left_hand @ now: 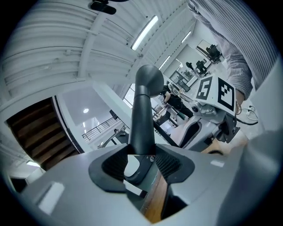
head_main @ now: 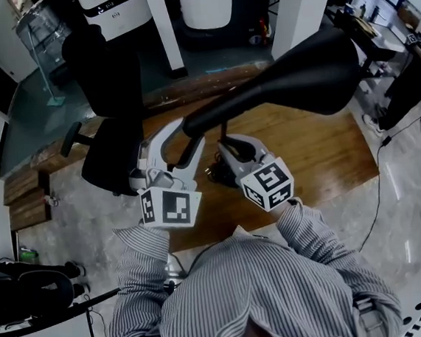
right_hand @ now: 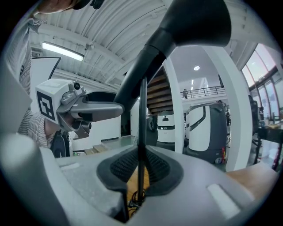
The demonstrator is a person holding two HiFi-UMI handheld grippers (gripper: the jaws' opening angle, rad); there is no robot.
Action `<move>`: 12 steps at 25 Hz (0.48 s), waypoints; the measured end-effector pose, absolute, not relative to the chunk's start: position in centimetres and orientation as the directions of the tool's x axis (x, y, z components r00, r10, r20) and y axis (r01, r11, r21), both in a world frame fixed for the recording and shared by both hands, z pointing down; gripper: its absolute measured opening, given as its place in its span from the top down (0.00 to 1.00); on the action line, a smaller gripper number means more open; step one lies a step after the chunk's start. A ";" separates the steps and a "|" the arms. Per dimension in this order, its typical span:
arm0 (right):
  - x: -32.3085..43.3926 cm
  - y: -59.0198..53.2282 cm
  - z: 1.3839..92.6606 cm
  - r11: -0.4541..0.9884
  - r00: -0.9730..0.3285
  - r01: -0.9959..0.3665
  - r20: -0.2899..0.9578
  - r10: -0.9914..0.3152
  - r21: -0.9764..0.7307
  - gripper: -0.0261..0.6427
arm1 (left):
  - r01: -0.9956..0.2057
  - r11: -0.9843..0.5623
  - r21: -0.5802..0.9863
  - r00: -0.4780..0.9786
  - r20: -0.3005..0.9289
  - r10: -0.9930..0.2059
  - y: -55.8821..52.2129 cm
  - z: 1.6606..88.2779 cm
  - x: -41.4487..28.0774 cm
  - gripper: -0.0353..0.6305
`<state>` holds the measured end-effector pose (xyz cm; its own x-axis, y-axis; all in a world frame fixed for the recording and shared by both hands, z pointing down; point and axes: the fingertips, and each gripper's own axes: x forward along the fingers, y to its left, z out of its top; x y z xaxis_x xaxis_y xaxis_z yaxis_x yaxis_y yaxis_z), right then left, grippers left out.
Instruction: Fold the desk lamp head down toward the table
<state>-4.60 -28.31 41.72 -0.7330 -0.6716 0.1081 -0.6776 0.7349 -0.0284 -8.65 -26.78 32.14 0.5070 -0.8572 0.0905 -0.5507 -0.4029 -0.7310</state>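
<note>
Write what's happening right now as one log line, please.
left hand-held gripper: shut on lamp neck | right hand-held gripper: shut on thin stem | lamp head: up, not folded down

I see a black office chair (head_main: 109, 159) at the left edge of the brown wooden desk (head_main: 320, 153), on a pale marbled floor (head_main: 74, 214) (white strip lights (left_hand: 144, 32) overhead).

From where I stand, the head view hides the foot of the lamp (head_main: 291, 82) behind the left gripper (head_main: 179, 148) and the right gripper (head_main: 236, 150), mid-frame. In the right gripper view the lamp head (right_hand: 194, 22) is cut off by the top edge, and the lower end of the rod (right_hand: 142, 123) is lost between the jaws.
</note>
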 end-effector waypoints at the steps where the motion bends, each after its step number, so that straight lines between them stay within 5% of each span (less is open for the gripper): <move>1: -4.6 -28.3 41.7 0.733 -0.731 -0.680 0.107 -0.674 -0.031 0.90 | -0.541 -0.404 -0.738 0.508 0.096 -0.856 -26.8 32.0 -8.7 0.65; 12: -4.7 -28.4 41.7 0.711 -0.712 -0.701 0.096 -0.696 -0.047 0.90 | -0.388 -0.420 -0.820 0.512 0.187 -0.838 -26.6 30.6 -9.5 0.65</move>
<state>-4.71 -28.35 41.69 -0.7118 -0.6958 0.0960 -0.7015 0.7111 -0.0473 -9.51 -26.64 30.64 0.5125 -0.8380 0.1873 -0.3876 -0.4204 -0.8204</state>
